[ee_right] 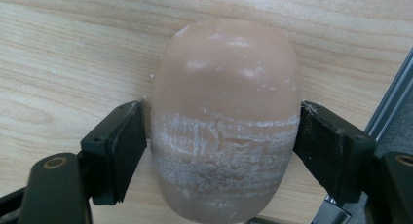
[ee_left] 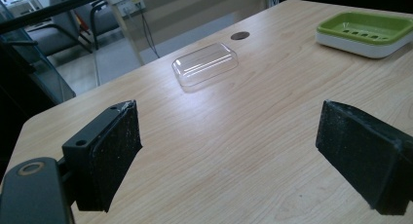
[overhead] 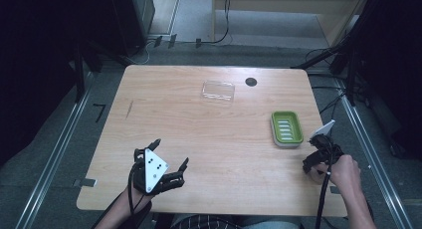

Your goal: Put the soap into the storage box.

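Now the right hand-held gripper (ee_right: 221,151) has its jaws pressed against both sides of a tan soap bar (ee_right: 225,117) lying on the table (overhead: 209,134), near the green soap dish (overhead: 287,129). For a secure lift, the grip should probably stay centred and firm, since the soap looks slippery. Left of the dish, the left hand-held gripper (ee_left: 229,156) is wide open and empty.

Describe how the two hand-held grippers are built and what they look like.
Both are black. The left hand-held gripper carries a grey three-cornered plate with small black dots, and its flat jaw pads are scuffed with white specks. The right hand-held gripper has a pale plate and a black cable.
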The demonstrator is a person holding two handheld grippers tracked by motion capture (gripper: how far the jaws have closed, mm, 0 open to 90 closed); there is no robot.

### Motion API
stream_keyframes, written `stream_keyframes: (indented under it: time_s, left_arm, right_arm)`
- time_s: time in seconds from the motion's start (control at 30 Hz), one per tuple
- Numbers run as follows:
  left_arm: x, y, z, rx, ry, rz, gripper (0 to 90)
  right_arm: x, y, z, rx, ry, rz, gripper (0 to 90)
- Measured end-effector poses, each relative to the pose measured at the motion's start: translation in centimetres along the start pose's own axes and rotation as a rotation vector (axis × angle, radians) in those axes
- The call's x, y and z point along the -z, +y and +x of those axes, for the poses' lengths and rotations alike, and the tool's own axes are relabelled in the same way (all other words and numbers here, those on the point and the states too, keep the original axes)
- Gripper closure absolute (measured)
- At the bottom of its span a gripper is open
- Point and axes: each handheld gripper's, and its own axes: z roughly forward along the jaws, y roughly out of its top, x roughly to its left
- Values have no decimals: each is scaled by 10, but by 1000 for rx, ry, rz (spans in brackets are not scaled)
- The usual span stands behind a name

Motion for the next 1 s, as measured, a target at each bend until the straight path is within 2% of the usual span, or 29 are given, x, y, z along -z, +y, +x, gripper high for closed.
stream_keyframes:
  time_s: [0.5, 1.0]
  left_arm:
    - [0, 0, 0, -1, 0, -2, 98]
    - [0, 0, -1, -3, 2, -2, 98]
  right_arm:
    - [2, -2, -1, -4, -7, -9, 325]
    - [2, -2, -2, 7, -3, 0, 330]
